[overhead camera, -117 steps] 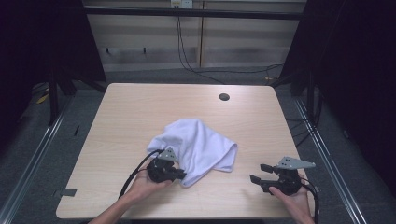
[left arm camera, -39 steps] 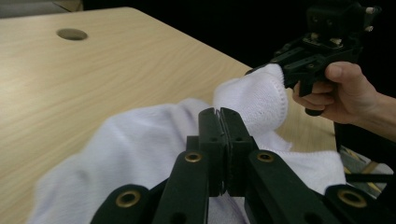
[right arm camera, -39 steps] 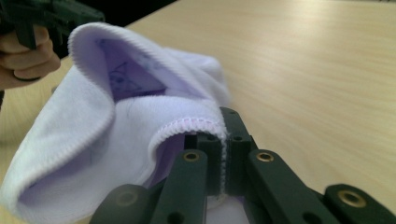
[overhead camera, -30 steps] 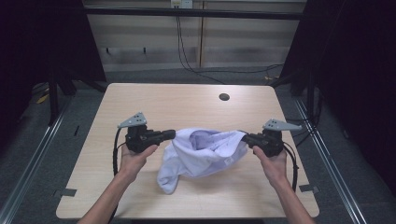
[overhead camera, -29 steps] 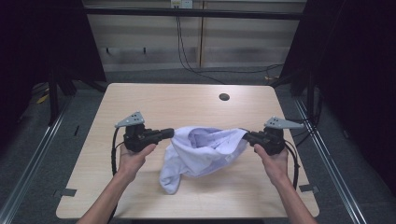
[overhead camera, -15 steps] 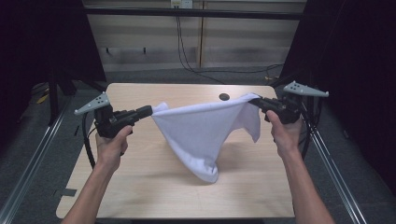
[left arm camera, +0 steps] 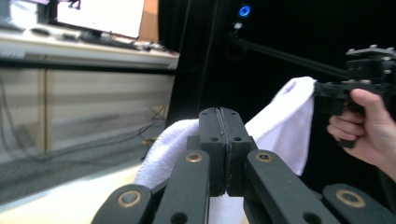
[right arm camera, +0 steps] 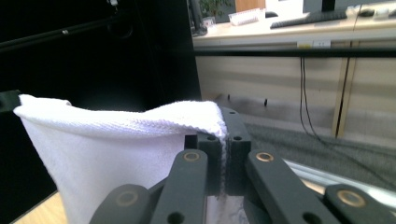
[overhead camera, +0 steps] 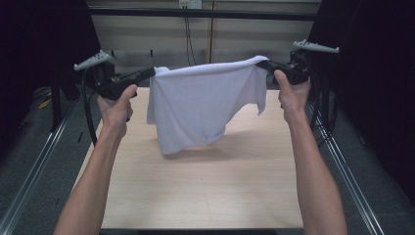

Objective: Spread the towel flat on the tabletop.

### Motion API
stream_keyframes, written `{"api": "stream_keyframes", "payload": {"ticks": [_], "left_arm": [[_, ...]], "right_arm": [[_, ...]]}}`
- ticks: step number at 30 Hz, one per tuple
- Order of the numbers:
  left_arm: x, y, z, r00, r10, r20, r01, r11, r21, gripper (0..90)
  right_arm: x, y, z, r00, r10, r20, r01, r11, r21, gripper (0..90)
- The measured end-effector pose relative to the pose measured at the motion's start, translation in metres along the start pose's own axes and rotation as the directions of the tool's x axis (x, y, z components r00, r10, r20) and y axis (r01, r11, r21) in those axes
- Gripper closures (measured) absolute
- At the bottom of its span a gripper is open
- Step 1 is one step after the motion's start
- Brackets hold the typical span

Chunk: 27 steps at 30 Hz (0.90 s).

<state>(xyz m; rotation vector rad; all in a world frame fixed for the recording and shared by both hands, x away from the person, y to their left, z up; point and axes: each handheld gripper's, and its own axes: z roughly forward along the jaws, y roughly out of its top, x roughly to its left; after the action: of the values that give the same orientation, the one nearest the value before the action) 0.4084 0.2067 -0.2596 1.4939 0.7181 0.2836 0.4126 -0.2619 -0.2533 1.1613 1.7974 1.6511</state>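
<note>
The white towel (overhead camera: 203, 105) hangs spread in the air above the counter (overhead camera: 205, 186), one top corner clamped in the left claw (overhead camera: 149, 73), the other in the right claw (overhead camera: 262, 63); both claws are pinched tight on the cloth. This looks like the spreading step before a fold; next, I judge, the lower edge must be laid flat on the counter with both grips kept level.

High view looks forward and down over the tabletop (overhead camera: 205, 196); 2 gripper views, close, both catch the white towel (overhead camera: 203, 107).
</note>
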Motion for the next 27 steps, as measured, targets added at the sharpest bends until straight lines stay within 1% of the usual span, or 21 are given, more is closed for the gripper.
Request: {"api": "stream_keyframes", "payload": {"ticks": [1,3,4,5,6,8,9,10,11,12,14,15,16,17,20,22,23,24,25,26,27], "left_arm": [[-0.005,0.008,-0.002,0.9995,0.026,0.016,-0.026,0.9997,-0.003,89.5],[-0.015,0.012,-0.004,0.9973,0.068,0.028,-0.068,0.9976,0.01,89.5],[-0.019,0.011,-0.006,0.9947,0.097,0.036,-0.097,0.9949,0.026,89.5],[-0.022,0.006,-0.009,0.9937,0.101,0.049,-0.103,0.9938,0.042,89.5],[-0.024,-0.002,-0.011,0.9922,0.111,0.057,-0.114,0.9918,0.057,89.4],[-0.026,-0.022,-0.011,0.9921,0.104,0.07,-0.111,0.9883,0.104,89.4],[-0.027,-0.036,-0.011,0.9916,0.098,0.084,-0.109,0.9847,0.136,89.4],[-0.029,-0.054,-0.01,0.9916,0.095,0.088,-0.11,0.9781,0.177,89.4],[-0.03,-0.069,-0.009,0.991,0.086,0.102,-0.106,0.9729,0.206,89.4],[-0.03,-0.084,-0.01,0.9906,0.07,0.118,-0.095,0.9695,0.226,89.4],[-0.03,-0.11,-0.011,0.9889,0.039,0.143,-0.075,0.9637,0.256,89.4],[-0.029,-0.118,-0.011,0.9887,0.02,0.149,-0.06,0.9612,0.269,89.4],[-0.029,-0.131,-0.011,0.9879,0.003,0.155,-0.047,0.9569,0.287,89.4],[-0.029,-0.141,-0.011,0.9872,-0.014,0.159,-0.036,0.9523,0.303,89.4],[-0.034,-0.167,-0.012,0.9811,-0.052,0.186,-0.02,0.9309,0.365,89.3],[-0.041,-0.188,-0.017,0.9795,-0.039,0.198,-0.051,0.9008,0.431,89.2],[-0.042,-0.196,-0.02,0.9771,-0.069,0.201,-0.027,0.898,0.439,89.2],[-0.043,-0.201,-0.023,0.9757,-0.075,0.206,-0.027,0.8912,0.453,89.0],[-0.045,-0.205,-0.025,0.9765,-0.06,0.207,-0.047,0.8798,0.473,88.9],[-0.046,-0.208,-0.026,0.9755,-0.059,0.212,-0.054,0.8709,0.489,88.7],[-0.048,-0.213,-0.028,0.9717,-0.076,0.224,-0.047,0.8651,0.499,88.1]], "right_arm": [[-0.001,0.006,-0.002,0.9998,0.01,-0.017,-0.01,0.9995,-0.031,88.4],[0.001,0.015,-0.008,0.9998,-0.005,-0.02,0.004,0.9982,-0.06,88.4],[0.004,0.012,-0.015,0.9993,-0.026,-0.026,0.024,0.9979,-0.06,88.4],[0.004,0.012,-0.015,0.9993,-0.026,-0.026,0.024,0.9979,-0.06,88.4],[0.004,0.006,-0.019,0.9988,-0.038,-0.031,0.036,0.9979,-0.054,88.4],[0.004,-0.011,-0.026,0.9982,-0.045,-0.04,0.044,0.9987,-0.027,88.4],[0.002,-0.024,-0.029,0.9978,-0.044,-0.049,0.043,0.999,-0.014,88.5],[0.001,-0.039,-0.032,0.998,-0.032,-0.055,0.032,0.9995,0.005,88.5],[-0.003,-0.074,-0.038,0.9979,-0.011,-0.064,0.014,0.9982,0.058,88.5],[-0.003,-0.074,-0.038,0.9979,-0.011,-0.064,0.014,0.9982,0.058,88.5],[-0.007,-0.104,-0.044,0.9974,0.013,-0.07,-0.005,0.9947,0.103,88.5],[-0.009,-0.117,-0.048,0.9967,0.023,-0.077,-0.014,0.9928,0.119,88.5],[-0.009,-0.141,-0.055,0.9955,0.039,-0.086,-0.025,0.9869,0.159,88.5],[-0.009,-0.141,-0.055,0.9955,0.039,-0.086,-0.025,0.9869,0.159,88.5],[-0.005,-0.172,-0.068,0.992,0.071,-0.105,-0.048,0.9778,0.204,88.5],[-0.001,-0.19,-0.076,0.9922,0.067,-0.105,-0.039,0.9687,0.245,88.5],[0.001,-0.202,-0.082,0.9925,0.069,-0.101,-0.039,0.9608,0.275,88.5],[0.003,-0.211,-0.086,0.9928,0.079,-0.09,-0.048,0.9517,0.303,88.5],[0.004,-0.22,-0.089,0.9934,0.078,-0.084,-0.047,0.9433,0.329,88.5],[0.005,-0.228,-0.092,0.9943,0.076,-0.076,-0.044,0.9332,0.357,88.4],[0.005,-0.233,-0.093,0.9944,0.075,-0.074,-0.043,0.9277,0.371,88.4]]}}
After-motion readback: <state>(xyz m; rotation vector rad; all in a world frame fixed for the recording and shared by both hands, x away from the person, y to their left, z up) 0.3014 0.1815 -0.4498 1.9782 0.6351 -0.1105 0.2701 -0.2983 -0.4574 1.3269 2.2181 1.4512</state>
